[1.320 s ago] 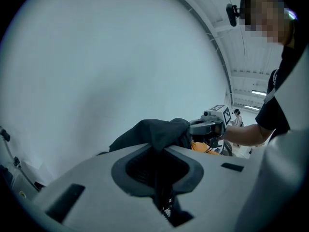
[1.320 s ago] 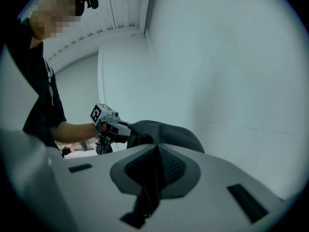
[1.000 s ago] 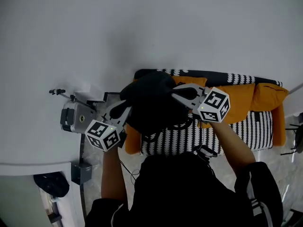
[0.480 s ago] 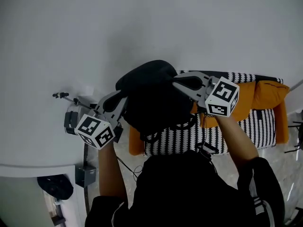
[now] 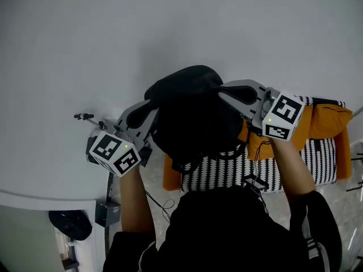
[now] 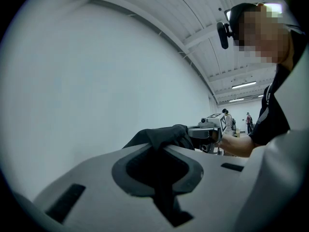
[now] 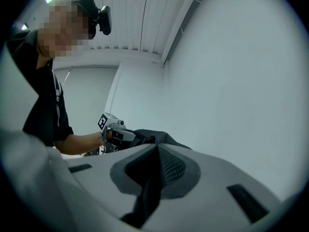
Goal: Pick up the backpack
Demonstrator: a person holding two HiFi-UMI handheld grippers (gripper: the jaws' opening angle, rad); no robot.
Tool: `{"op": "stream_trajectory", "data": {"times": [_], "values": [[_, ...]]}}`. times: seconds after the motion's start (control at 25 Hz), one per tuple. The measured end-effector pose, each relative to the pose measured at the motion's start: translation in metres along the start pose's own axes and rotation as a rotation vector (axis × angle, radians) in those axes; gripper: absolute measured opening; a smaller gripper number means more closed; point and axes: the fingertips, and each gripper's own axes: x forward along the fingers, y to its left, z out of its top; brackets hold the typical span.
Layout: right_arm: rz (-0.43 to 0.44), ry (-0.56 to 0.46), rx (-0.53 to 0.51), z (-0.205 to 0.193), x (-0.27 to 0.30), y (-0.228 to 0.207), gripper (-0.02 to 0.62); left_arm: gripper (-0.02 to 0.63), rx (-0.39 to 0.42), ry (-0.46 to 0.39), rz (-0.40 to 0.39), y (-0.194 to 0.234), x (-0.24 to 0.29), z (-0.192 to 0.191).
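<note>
Backpack sits higher than a second ago, clear of the striped sofa and in front of the white wall. Left gripper and right gripper have both risen, jaws pinched narrow on backpack fabric, one each side.

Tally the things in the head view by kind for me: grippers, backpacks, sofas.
Grippers: 2 (left gripper, right gripper)
Black backpack: 1, clamped by both grippers
Striped sofa: 1
Total: 4
</note>
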Motion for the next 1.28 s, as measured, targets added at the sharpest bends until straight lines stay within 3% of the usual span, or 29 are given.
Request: {"op": "stream_trajectory", "data": {"times": [0.52, 1.28], "values": [[0.028, -0.095, -0.012, 0.049, -0.007, 0.009, 0.034, 0.041, 0.069, -0.052, -0.017, -0.009, -0.008, 0.051], [0.049, -0.111, -0.023, 0.065, -0.018, 0.021, 0.034, 0.041, 0.076, -0.114, -0.037, -0.021, -0.013, 0.068]]}}
